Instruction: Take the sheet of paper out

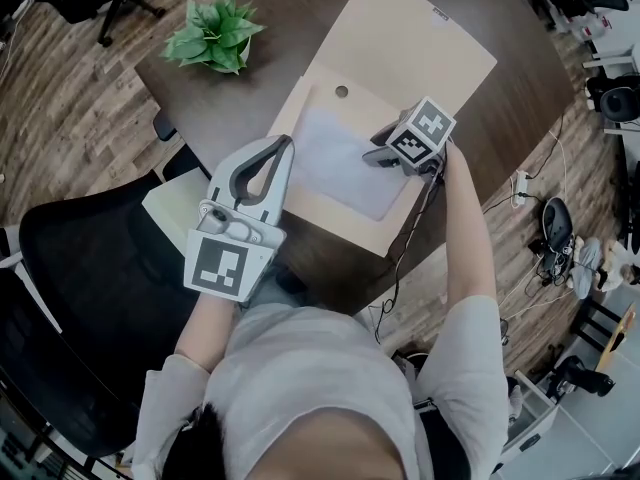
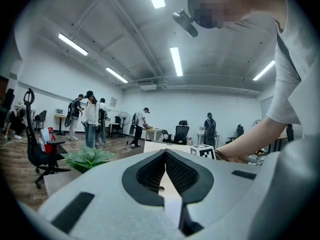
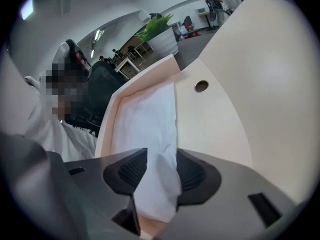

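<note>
sheet of paper: white | envelope: beige | table: dark brown | plant: green | floor: brown wood-grain

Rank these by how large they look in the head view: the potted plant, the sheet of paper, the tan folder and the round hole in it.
1. tan folder
2. sheet of paper
3. potted plant, only slightly smaller
4. round hole

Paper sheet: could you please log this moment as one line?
right gripper open around paper | paper in folder | left gripper shut

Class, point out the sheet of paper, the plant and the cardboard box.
sheet of paper (image 1: 340,163), head view, its middle.
plant (image 1: 215,33), head view, its leaves.
cardboard box (image 1: 420,48), head view, its open lid.
</note>
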